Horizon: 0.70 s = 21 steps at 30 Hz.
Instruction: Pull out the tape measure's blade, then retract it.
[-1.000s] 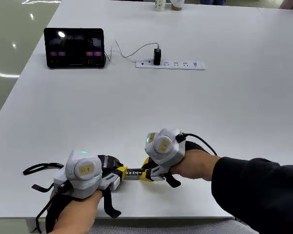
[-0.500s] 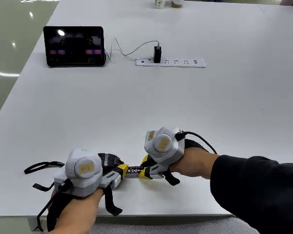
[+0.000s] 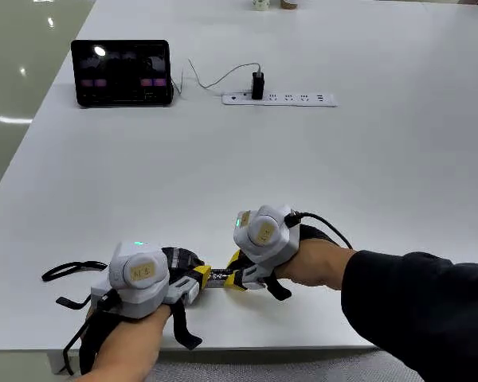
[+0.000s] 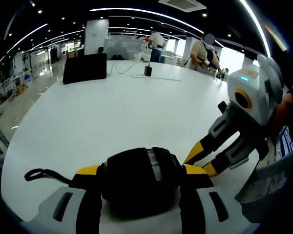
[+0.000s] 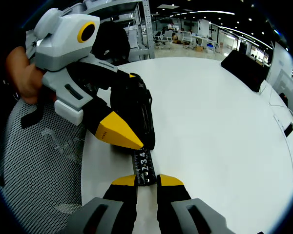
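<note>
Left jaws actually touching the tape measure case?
Touching. In the left gripper view, the left gripper has its jaws pressed against both sides of the black tape measure case, with no gap visible.

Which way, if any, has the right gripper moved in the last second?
Yes, slightly. Against the power strip, the right gripper has edged left toward the left gripper holding the tape measure, leaving less blade exposed between them.

Numerals 2, 3, 4, white on black, on tape measure blade [image 5: 143,166].
</note>
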Each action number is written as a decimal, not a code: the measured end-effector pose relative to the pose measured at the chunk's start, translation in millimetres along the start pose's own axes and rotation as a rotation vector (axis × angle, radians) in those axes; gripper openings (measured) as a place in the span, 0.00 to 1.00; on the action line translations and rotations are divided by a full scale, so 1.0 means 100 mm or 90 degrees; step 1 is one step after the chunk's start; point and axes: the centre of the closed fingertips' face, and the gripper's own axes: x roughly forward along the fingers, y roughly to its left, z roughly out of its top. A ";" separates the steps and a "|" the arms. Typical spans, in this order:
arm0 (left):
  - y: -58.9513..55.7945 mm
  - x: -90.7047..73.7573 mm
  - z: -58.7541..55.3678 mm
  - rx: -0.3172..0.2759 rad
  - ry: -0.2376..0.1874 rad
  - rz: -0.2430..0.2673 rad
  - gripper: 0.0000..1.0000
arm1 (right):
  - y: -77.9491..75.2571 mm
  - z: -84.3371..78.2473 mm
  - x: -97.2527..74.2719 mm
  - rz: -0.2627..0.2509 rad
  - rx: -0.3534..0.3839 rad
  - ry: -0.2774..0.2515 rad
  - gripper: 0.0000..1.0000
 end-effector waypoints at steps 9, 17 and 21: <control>0.00 0.00 0.00 -0.002 0.000 0.000 0.59 | 0.00 0.04 0.03 -0.005 -0.008 -0.007 0.12; 0.00 0.00 0.00 -0.002 -0.001 0.000 0.59 | 0.01 0.06 0.04 0.003 0.001 -0.013 0.12; 0.00 0.00 0.00 -0.002 -0.001 0.000 0.59 | 0.01 0.07 0.06 0.007 0.006 -0.013 0.12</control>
